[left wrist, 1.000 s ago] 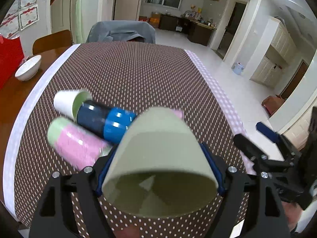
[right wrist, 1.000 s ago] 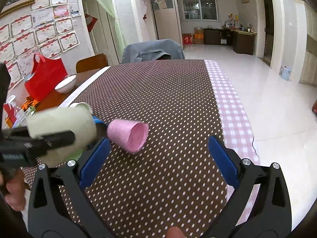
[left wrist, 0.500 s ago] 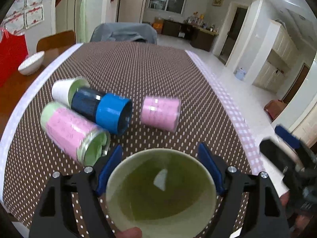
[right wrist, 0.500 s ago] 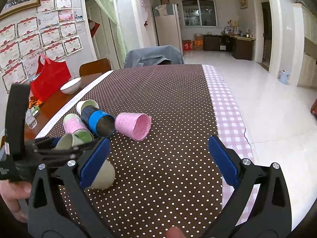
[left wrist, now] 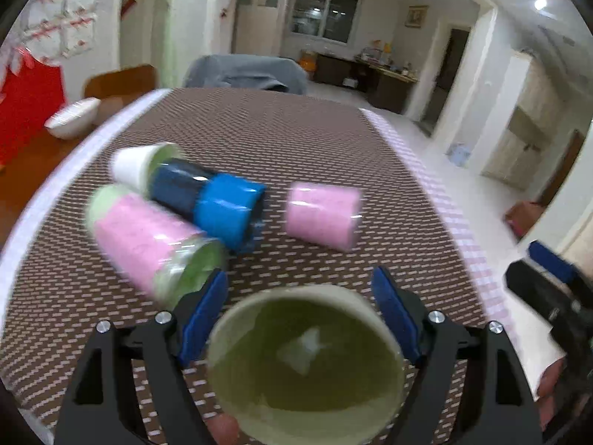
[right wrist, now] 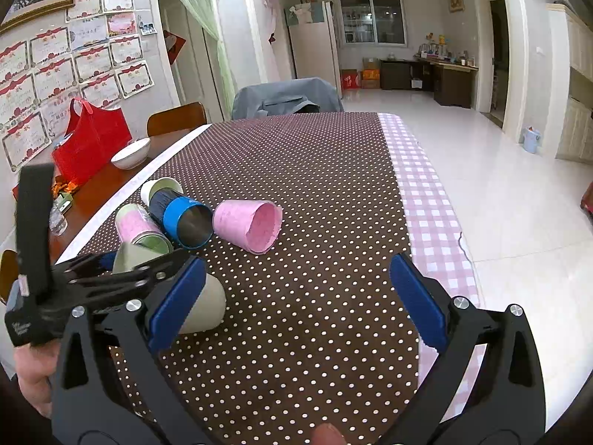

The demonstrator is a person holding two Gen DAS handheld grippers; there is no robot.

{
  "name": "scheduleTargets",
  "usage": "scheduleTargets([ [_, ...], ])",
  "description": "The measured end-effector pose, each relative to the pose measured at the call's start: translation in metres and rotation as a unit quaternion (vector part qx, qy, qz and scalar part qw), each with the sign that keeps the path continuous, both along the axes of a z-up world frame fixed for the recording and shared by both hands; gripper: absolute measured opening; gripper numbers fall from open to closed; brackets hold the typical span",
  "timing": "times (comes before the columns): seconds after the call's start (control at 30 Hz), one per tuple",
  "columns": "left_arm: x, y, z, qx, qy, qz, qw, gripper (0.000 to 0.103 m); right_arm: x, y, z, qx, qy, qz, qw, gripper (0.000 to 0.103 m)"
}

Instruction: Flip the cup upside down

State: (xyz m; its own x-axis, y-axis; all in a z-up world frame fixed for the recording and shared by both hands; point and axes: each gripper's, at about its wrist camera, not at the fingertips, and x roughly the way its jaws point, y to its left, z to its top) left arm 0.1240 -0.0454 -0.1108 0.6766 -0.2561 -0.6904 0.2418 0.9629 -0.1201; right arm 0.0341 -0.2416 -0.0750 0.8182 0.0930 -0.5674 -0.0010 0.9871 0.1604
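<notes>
**Green cup sits between the left tongs, mouth toward the camera**

At far left of the right wrist view, rows of framed certificates (right wrist: 55, 74) line the wall; their print is too small to read, and white lettering on the left gripper's body is illegible. A red bag (right wrist: 90, 141) and a white bowl (right wrist: 130, 152) rest on bare wood beside the brown polka-dot tablecloth (right wrist: 296, 170).

The left gripper (left wrist: 300, 307) has its blue pads on either side of the pale green cup (left wrist: 305, 363); whether they pinch it is unclear. The cup's rim faces the lens. Beyond lie a pink-and-green cup (left wrist: 148, 239), a white cup (left wrist: 139, 165), a blue cup (left wrist: 215, 204) and a pink cup (left wrist: 322, 215), all on their sides.

The right gripper (right wrist: 296, 296) is spread wide over bare cloth. A pink checked border (right wrist: 426, 200) runs along the right table edge, with pale tiled floor (right wrist: 500, 193) beyond.
</notes>
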Motion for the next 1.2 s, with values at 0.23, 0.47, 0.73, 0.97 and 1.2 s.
scheduleTargets([
  [0.23,-0.006,0.027,-0.01,0.018,0.013,0.014,0.9997,0.083,0.0,0.019,-0.005,-0.004,0.009,0.019,1.0,0.097],
  [0.47,-0.017,0.045,-0.006,0.015,0.002,0.015,0.9998,0.083,-0.001,0.034,-0.007,-0.006,0.015,0.026,1.0,0.097],
  [0.73,-0.027,0.066,0.011,0.002,-0.014,0.025,0.9996,0.083,-0.001,0.055,-0.006,-0.003,0.02,0.044,0.999,0.097],
  [0.97,-0.04,0.073,0.021,0.009,-0.029,0.029,0.9991,0.085,-0.003,0.073,0.0,-0.006,0.017,0.057,0.998,0.097],
  [1.2,-0.055,0.078,0.031,0.014,-0.05,0.037,0.998,0.085,-0.006,0.083,0.006,-0.012,0.011,0.066,0.998,0.097],
])
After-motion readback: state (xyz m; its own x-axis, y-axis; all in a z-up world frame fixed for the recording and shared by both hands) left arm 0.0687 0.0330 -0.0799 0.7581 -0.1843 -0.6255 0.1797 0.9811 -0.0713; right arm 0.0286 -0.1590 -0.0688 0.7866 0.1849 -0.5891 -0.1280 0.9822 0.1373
